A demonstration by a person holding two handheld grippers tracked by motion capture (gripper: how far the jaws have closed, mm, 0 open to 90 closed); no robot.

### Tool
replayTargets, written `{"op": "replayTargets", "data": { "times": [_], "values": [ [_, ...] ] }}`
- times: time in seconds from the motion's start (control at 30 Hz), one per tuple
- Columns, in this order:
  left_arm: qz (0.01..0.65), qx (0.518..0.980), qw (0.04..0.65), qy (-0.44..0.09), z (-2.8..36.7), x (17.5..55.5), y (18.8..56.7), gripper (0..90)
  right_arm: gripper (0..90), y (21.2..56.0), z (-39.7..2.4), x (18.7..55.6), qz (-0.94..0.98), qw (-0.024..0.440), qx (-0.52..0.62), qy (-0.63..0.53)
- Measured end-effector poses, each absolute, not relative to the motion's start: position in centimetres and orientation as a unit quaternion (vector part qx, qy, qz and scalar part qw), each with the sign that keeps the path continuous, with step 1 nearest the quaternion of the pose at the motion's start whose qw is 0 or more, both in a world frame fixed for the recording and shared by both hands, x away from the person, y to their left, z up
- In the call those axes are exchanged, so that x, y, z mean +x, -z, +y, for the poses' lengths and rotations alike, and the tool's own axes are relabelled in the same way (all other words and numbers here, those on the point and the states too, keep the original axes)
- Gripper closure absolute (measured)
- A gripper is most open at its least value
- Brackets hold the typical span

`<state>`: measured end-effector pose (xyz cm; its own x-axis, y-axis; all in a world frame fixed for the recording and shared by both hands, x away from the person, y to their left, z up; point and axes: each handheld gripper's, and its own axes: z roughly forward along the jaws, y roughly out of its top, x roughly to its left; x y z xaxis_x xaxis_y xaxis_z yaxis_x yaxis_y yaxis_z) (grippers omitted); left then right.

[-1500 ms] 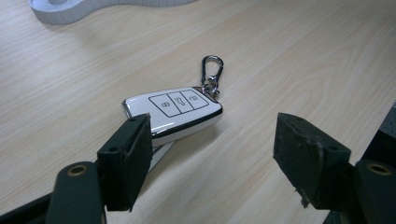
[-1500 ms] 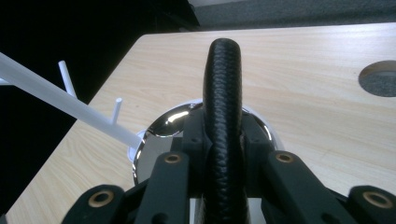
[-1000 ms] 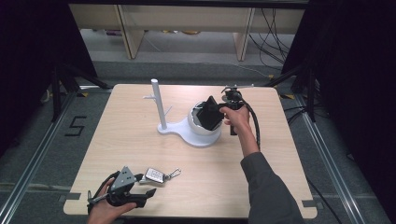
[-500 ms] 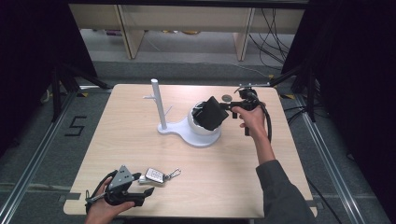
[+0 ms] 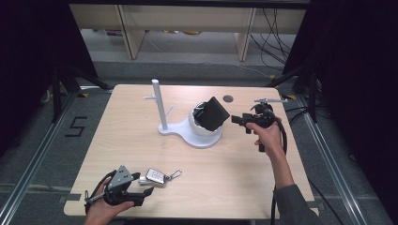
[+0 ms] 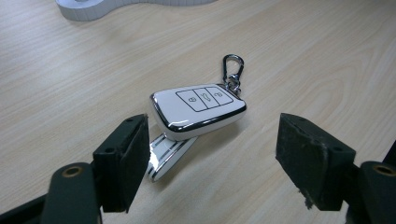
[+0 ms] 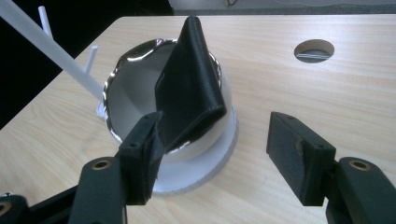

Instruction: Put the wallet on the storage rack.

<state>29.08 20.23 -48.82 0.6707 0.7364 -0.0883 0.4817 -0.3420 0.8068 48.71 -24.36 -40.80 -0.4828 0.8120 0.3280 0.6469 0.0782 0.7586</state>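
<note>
Right gripper (image 5: 238, 123) had just been opening, nothing between its jaws, beside the black wallet (image 5: 212, 113) left propped in the white bowl (image 5: 199, 133). Left gripper (image 5: 146, 191) spread, straddling the key fob (image 5: 155, 176) for pickup.

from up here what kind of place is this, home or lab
Most likely a lab recording station, not a home: a bare wooden table on a taped floor marked with a "5", dark curtains at the sides, and loose cables behind.
</note>
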Motion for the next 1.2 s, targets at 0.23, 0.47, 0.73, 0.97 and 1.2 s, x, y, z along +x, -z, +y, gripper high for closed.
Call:
{"op": "replayTargets", "data": {
  "times": [0.23,0.47,0.73,0.97,1.2],
  "values": [
    [0.379,0.808,0.426,-0.149,20.3,29.1,48.9,26.0,36.3,41.8,-24.5,45.7,0.729,0.092,0.493,-0.466],
    [0.377,0.813,0.416,-0.152,20.4,29.2,48.9,26.0,35.2,43.3,-24.2,43.3,0.743,0.081,0.49,-0.448],
    [0.378,0.814,0.414,-0.152,20.3,28.8,49.0,25.9,34.0,44.8,-22.7,41.1,0.765,0.092,0.473,-0.428],
    [0.377,0.817,0.409,-0.155,20.7,28.9,49.1,25.9,33.0,46.4,-21.7,39.1,0.782,0.085,0.458,-0.414],
    [0.381,0.811,0.417,-0.154,20.7,28.9,49.1,25.7,32.2,48.0,-21.5,36.4,0.802,0.067,0.448,-0.389]
  ]
}}
